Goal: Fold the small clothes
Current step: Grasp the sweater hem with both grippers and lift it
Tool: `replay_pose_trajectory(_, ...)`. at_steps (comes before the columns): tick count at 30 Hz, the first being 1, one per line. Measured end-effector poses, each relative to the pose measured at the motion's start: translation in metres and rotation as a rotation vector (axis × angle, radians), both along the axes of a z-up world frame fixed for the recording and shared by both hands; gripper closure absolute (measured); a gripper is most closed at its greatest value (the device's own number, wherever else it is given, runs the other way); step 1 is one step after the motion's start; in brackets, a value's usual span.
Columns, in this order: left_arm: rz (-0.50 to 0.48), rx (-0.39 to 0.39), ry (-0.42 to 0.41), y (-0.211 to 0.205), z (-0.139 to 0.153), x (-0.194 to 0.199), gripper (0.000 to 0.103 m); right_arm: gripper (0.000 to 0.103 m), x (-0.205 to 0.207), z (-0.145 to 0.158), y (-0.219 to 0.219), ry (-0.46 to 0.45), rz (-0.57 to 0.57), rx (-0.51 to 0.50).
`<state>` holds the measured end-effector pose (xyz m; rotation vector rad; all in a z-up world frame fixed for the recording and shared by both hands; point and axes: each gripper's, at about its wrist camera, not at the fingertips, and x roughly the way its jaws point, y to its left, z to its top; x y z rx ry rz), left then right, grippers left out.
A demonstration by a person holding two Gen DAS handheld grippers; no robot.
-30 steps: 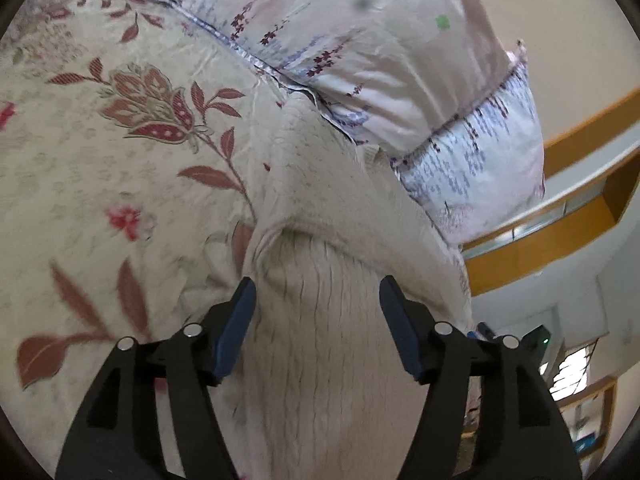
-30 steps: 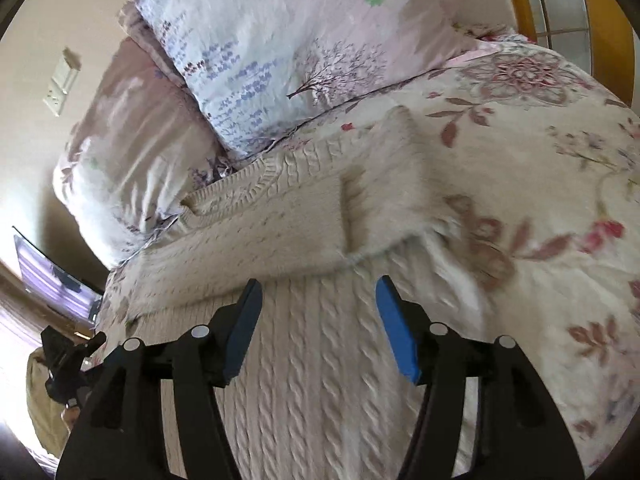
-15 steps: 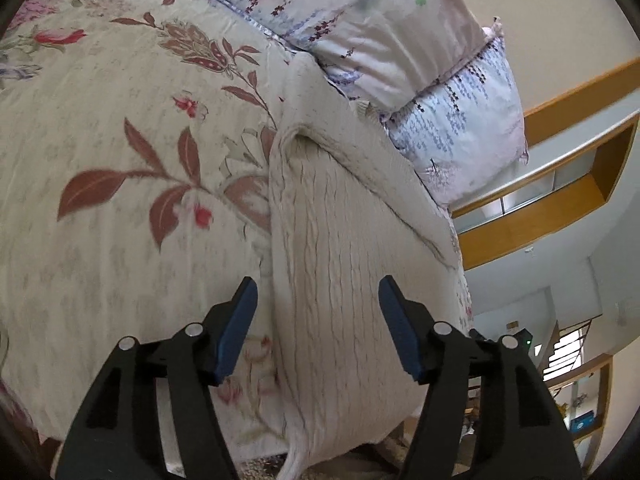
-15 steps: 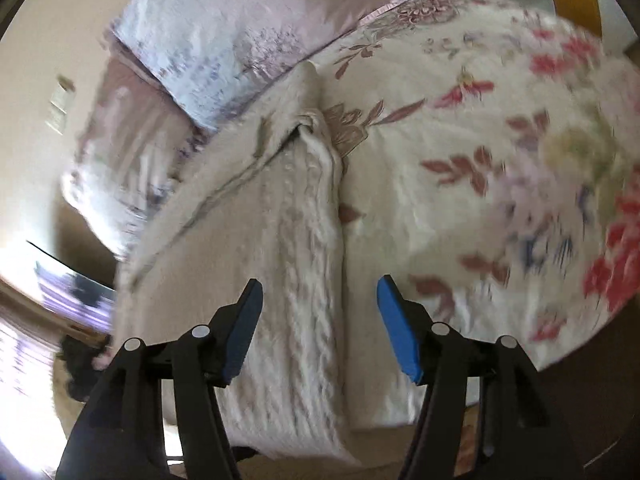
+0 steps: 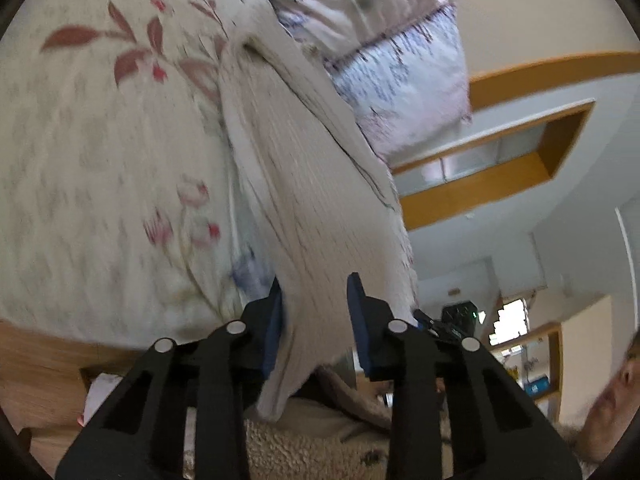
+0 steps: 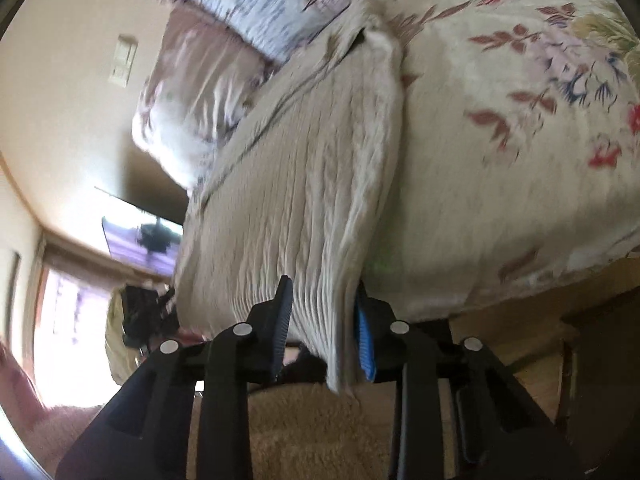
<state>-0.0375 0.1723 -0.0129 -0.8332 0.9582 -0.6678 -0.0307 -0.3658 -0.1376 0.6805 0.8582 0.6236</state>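
A floral bedspread (image 5: 100, 152) fills the left of the left wrist view and the upper right of the right wrist view, with pale printed pillows (image 6: 248, 4) at the top of both frames. Across the middle of each frame runs the cream cable-knit sweater (image 6: 304, 168), lying on the bed with its near hem hanging over the bed edge toward the cameras; its far end reaches the pillows.

At lower centre of the left view, the left gripper (image 5: 316, 312) has the hem between its blue-padded fingers (image 5: 358, 320), which stand at a middling gap with cloth filling it; whether they press the knit cannot be told. The right gripper (image 6: 322, 316) likewise brackets the hem's right corner, its fingers partly apart around several ribbed layers.

The knit looks soft, thick and fairly heavy, likely to sag and stretch rather than slip. The ribbed hem corners, through all layers, seem the soundest hold.
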Motion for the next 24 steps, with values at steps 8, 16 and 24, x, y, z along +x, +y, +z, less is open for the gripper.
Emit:
replay_pose_trajectory(8, -0.069, 0.069, -0.025, -0.02, -0.004, -0.01, 0.086, 0.093, -0.008, 0.001, 0.013, -0.035, 0.026, -0.061)
replay_pose_trajectory(16, -0.08, 0.145, -0.1, -0.03, 0.017, -0.006, 0.096, 0.094, -0.013, 0.05, 0.017, -0.266, -0.095, -0.139)
replay_pose_trajectory(24, 0.063, 0.303, -0.24, -0.023, 0.066, 0.026, 0.097, 0.095, -0.014, 0.088, 0.021, -0.523, -0.376, -0.333)
